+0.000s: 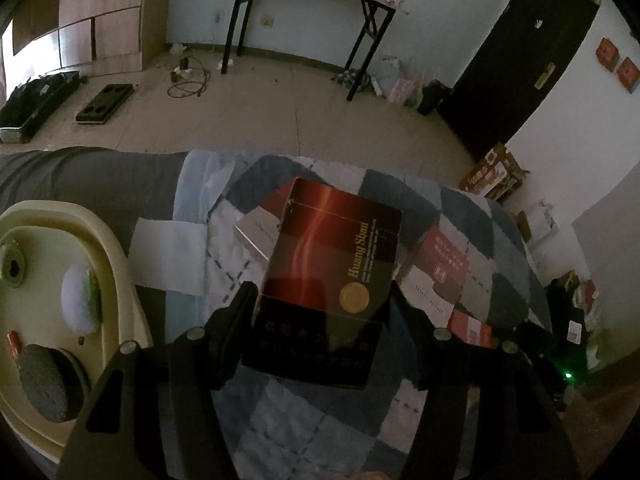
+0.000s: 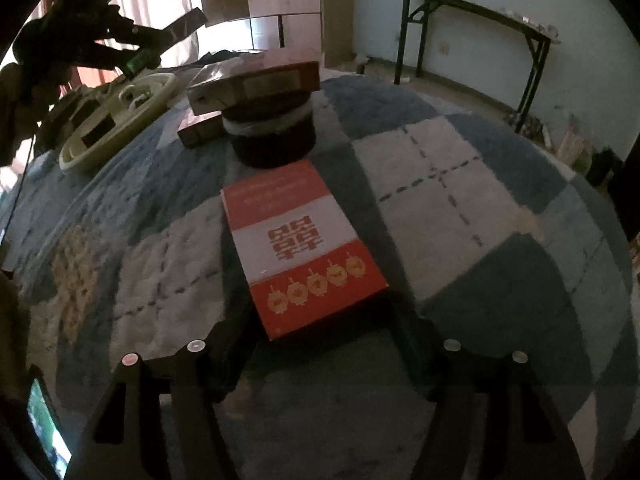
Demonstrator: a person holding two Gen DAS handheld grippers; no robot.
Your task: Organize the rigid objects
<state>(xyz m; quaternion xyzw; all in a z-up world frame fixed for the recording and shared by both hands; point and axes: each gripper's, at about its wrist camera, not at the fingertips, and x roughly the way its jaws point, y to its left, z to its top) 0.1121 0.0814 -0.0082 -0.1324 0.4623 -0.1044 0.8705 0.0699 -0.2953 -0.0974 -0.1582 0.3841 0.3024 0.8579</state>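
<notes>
Black fingers of the left gripper (image 1: pixel 320 304) clamp a dark red Huang Shan cigarette box (image 1: pixel 332 264) by its two long edges, lifted above the checked blue quilt (image 1: pixel 304 420). Beneath it on the quilt lie a white box (image 1: pixel 258 230) and a red and white box (image 1: pixel 440 276), with a cream tray (image 1: pixel 116 280) of small items off to the left. Across the quilt, the right gripper (image 2: pixel 320 324) stands released, its jaws either side of the near end of a red and white double-happiness box (image 2: pixel 300 244) lying flat. Beyond that box, a reddish carton (image 2: pixel 256 80) rests on a round dark tin (image 2: pixel 276 136).
</notes>
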